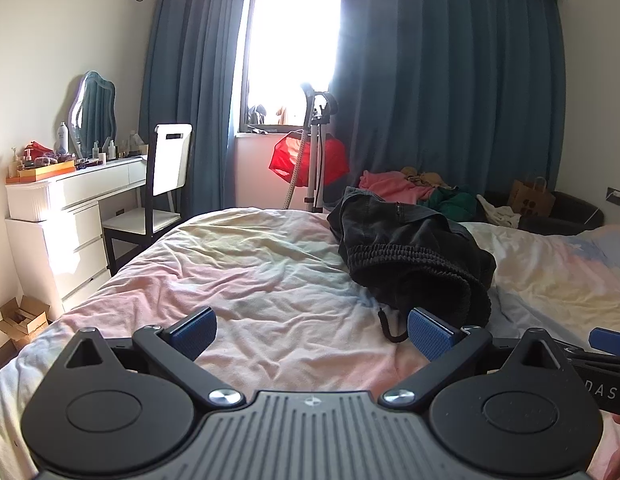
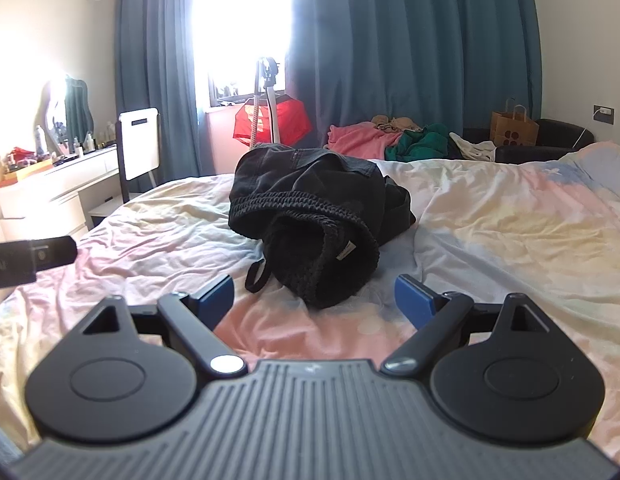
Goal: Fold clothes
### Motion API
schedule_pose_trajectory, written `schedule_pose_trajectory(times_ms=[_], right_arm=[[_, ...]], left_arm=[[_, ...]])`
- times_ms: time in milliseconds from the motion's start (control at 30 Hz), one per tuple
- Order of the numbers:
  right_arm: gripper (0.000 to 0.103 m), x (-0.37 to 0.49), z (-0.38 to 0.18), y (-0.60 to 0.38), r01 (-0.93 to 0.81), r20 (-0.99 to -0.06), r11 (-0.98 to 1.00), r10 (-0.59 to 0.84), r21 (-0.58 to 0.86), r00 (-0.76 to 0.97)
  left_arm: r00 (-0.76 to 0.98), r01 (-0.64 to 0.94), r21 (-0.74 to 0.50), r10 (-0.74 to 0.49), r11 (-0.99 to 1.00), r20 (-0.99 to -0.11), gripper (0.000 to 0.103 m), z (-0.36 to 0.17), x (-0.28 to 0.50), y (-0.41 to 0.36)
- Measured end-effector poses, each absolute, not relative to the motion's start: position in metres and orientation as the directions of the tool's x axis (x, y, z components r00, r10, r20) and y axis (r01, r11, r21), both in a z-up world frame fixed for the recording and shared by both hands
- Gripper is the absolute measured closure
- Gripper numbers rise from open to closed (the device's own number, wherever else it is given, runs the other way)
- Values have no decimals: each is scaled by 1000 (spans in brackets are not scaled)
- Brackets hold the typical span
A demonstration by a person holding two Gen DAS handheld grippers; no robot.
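A crumpled black garment [image 1: 410, 248] [image 2: 310, 220] with a ribbed waistband and a drawstring loop lies bunched on the pastel bedsheet [image 1: 250, 272] [image 2: 490, 220]. My left gripper [image 1: 312, 334] is open just above the sheet, its right blue pad beside the garment's drawstring, nothing between the fingers. My right gripper [image 2: 314, 302] is open too, low over the sheet, with the garment's near end just ahead of the gap between its blue pads. Each gripper's edge shows in the other's view.
A pile of pink and green clothes [image 2: 386, 140] lies beyond the far side of the bed. A brown paper bag [image 2: 513, 128] rests on a dark seat. A white dresser [image 1: 74, 208], a chair [image 1: 166, 184], a garment steamer [image 1: 316, 152] and blue curtains stand behind.
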State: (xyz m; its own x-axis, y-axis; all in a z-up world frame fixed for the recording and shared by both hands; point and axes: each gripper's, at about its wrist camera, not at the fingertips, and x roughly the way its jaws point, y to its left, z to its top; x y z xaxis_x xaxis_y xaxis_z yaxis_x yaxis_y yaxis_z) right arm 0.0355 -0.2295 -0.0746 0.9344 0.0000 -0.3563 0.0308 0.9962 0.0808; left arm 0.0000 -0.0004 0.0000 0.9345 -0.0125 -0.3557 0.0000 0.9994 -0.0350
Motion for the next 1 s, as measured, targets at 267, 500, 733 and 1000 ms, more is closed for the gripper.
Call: schedule_pose_trajectory(times_ms=[267, 500, 733, 1000], right_arm=[[14, 35, -75, -229, 39, -357, 996, -8, 80, 934], [14, 31, -70, -230, 42, -328, 994, -6, 104, 945], [14, 32, -71, -229, 48, -323, 994, -14, 99, 946], [14, 33, -71, -231, 53, -318, 992, -15, 113, 948]], left_arm=[[943, -3, 33, 14, 999, -333, 1, -7, 2, -2], [930, -16, 14, 20, 1000, -368, 1, -11, 16, 4], [932, 0, 29, 10, 1000, -363, 1, -13, 13, -3], [932, 11, 18, -4, 1000, -363, 1, -17, 14, -5]])
